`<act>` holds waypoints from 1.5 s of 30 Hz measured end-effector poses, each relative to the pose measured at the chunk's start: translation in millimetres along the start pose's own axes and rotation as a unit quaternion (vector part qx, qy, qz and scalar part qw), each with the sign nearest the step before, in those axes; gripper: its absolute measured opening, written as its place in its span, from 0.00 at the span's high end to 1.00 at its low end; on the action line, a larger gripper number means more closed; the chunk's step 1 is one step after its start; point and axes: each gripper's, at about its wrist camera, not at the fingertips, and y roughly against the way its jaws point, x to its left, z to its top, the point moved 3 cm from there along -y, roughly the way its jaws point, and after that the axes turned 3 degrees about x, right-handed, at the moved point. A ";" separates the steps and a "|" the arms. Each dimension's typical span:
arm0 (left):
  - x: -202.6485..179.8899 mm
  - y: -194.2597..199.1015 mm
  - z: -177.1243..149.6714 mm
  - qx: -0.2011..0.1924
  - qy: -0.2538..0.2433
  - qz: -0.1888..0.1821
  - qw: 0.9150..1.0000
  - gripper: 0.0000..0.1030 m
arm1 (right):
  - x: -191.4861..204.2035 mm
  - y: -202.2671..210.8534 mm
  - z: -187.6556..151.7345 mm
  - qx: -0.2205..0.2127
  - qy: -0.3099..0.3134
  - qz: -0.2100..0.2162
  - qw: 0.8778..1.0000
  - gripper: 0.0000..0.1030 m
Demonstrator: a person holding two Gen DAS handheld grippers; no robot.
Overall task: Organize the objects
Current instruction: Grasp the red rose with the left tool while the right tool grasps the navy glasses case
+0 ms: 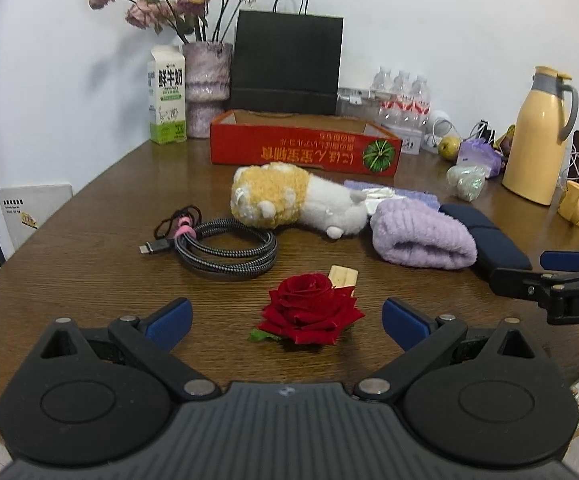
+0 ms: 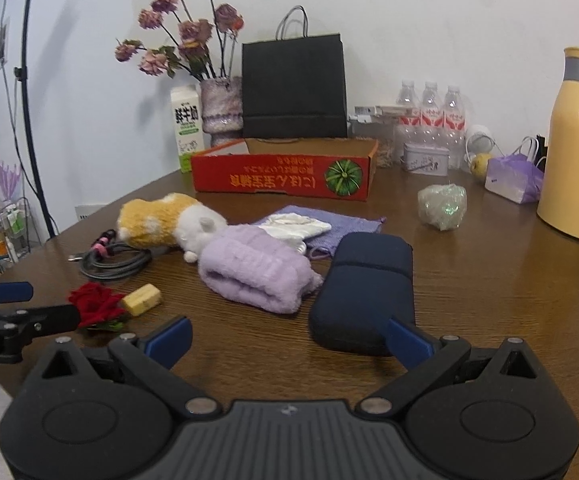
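Note:
A red rose head [image 1: 309,312] lies on the brown table [image 1: 89,264], just ahead of my open left gripper [image 1: 287,322], between its blue pads. A small yellow block [image 1: 343,278] sits behind the rose. Further back lie a coiled braided cable [image 1: 225,250], a yellow-and-white plush toy [image 1: 289,200], a rolled lilac towel [image 1: 421,236] and a navy case [image 1: 489,240]. My right gripper [image 2: 289,338] stands open and holds nothing, its right pad close to the near end of the navy case [image 2: 365,292]. The red open box [image 2: 285,174] stands at the back.
Against the wall stand a milk carton [image 1: 167,96], a vase of dried flowers [image 1: 207,88], a black paper bag [image 1: 287,64], water bottles [image 1: 403,98] and a yellow thermos [image 1: 541,136]. A lilac cloth [image 2: 325,226] and a wrapped greenish ball [image 2: 443,206] lie mid-table.

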 end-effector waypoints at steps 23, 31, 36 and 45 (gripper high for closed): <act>-1.3 -34.9 6.3 0.025 0.001 -0.001 1.000 0.58 | -33.7 -47.1 18.6 0.026 0.022 -0.047 0.998 0.00; 4.5 -28.7 15.9 0.005 0.007 0.007 1.000 0.59 | -41.7 -47.9 20.7 0.029 0.024 -0.052 0.998 0.01; 9.1 -26.3 24.7 -0.010 0.009 0.016 1.000 0.59 | -45.1 -53.3 22.7 0.036 0.025 -0.054 0.998 0.03; 13.0 -26.2 33.7 -0.024 0.010 0.021 0.999 0.59 | -41.6 -75.7 34.6 0.059 0.033 -0.058 0.996 0.07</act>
